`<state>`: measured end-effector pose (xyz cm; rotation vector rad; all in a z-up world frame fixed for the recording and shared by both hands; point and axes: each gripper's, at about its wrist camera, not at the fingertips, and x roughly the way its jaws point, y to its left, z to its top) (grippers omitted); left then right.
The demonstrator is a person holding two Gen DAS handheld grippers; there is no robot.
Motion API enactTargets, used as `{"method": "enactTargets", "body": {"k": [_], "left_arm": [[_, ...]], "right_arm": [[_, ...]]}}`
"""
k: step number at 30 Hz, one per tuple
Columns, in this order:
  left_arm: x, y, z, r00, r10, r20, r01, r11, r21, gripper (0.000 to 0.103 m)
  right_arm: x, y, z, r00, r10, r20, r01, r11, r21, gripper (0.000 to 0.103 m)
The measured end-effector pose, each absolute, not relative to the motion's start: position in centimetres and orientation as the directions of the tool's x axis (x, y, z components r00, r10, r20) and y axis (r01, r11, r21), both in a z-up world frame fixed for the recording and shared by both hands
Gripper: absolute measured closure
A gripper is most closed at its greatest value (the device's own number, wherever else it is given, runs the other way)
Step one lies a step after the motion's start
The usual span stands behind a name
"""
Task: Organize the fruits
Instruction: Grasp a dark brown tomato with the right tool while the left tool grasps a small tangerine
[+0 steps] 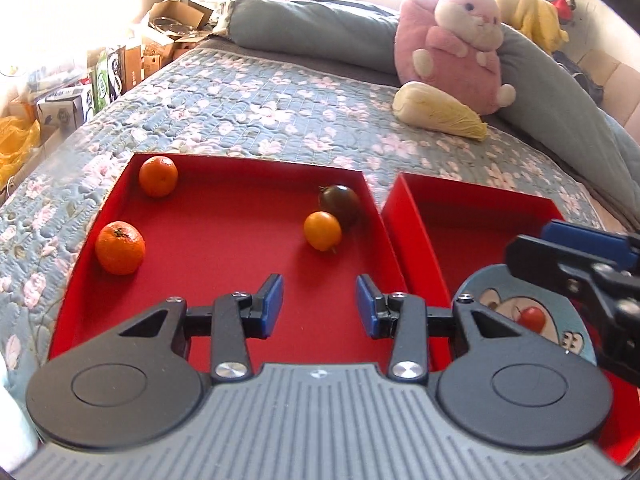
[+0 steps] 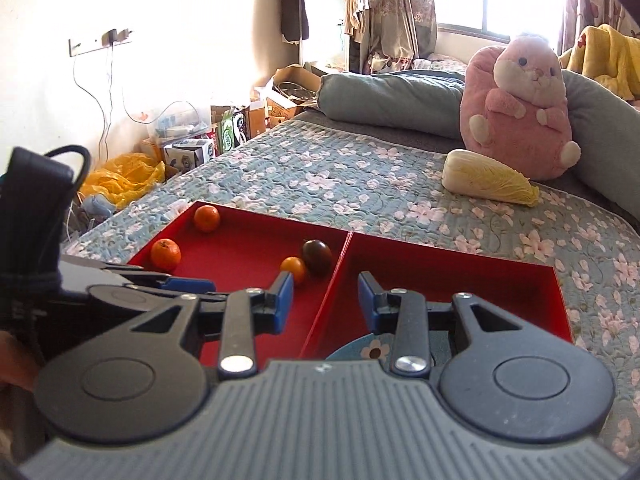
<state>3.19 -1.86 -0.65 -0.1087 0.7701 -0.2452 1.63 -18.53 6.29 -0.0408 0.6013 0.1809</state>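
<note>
Fruits (image 1: pixel 322 231) in red tray (image 1: pixel 224 216), beyond gaping left tongs (image 1: pixel 320 306).

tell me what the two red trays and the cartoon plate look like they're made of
Left red tray and right red tray: probably paperboard, like box halves; thin straight walls, sharp folded corners, a matte, slightly fabric-like red lining.
Cartoon plate: probably melamine or glazed ceramic; smooth printed face, thin rim, faint sheen. The pictures can't settle which.
</note>
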Motion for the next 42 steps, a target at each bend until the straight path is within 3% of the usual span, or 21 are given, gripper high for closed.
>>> {"method": "enactTargets", "body": {"k": [4, 14, 17, 19, 25, 32, 42], "left_arm": [[5.6, -3.0, -1.5, 0.702, -0.250, -0.667, 0.206, 0.968, -0.146, 0.044], [11.0, -5.3, -4.6, 0.688, -0.247, -0.683, 0.234, 0.966, -0.114, 0.041], [11.9, -5.6, -5.4, 0.689, -0.245, -0.682, 0.240, 0.965, -0.103, 0.052], [12.0, -5.5, -5.5, 0.688, -0.256, -0.679, 0.241, 0.963, -0.119, 0.066], [11.8, -3.4, -5.0, 0.671, -0.215, -0.709, 0.122, 0.976, -0.181, 0.067], [10.7, -0.4, -4.3, 0.646, -0.086, -0.758, -0.028, 0.990, -0.136, 0.067], [10.4, 0.4, -4.2, 0.647, -0.070, -0.760, -0.034, 0.992, -0.121, 0.066]], "right_arm": [[2.6, -18.8, 5.7, 0.801, 0.151, -0.579, -0.178, 0.984, 0.010, 0.064], [6.7, -19.3, 5.5, 0.804, 0.127, -0.582, -0.163, 0.987, -0.010, 0.064], [7.6, -18.9, 5.0, 0.800, 0.132, -0.585, -0.174, 0.985, -0.016, 0.064], [8.3, -18.5, 4.6, 0.796, 0.125, -0.593, -0.181, 0.983, -0.034, 0.064], [10.7, -17.1, 3.6, 0.783, 0.147, -0.604, -0.215, 0.976, -0.041, 0.064], [13.4, -14.8, 2.2, 0.739, 0.187, -0.647, -0.296, 0.953, -0.063, 0.064], [16.9, -12.4, -1.1, 0.663, 0.100, -0.742, -0.375, 0.902, -0.214, 0.064]]}}
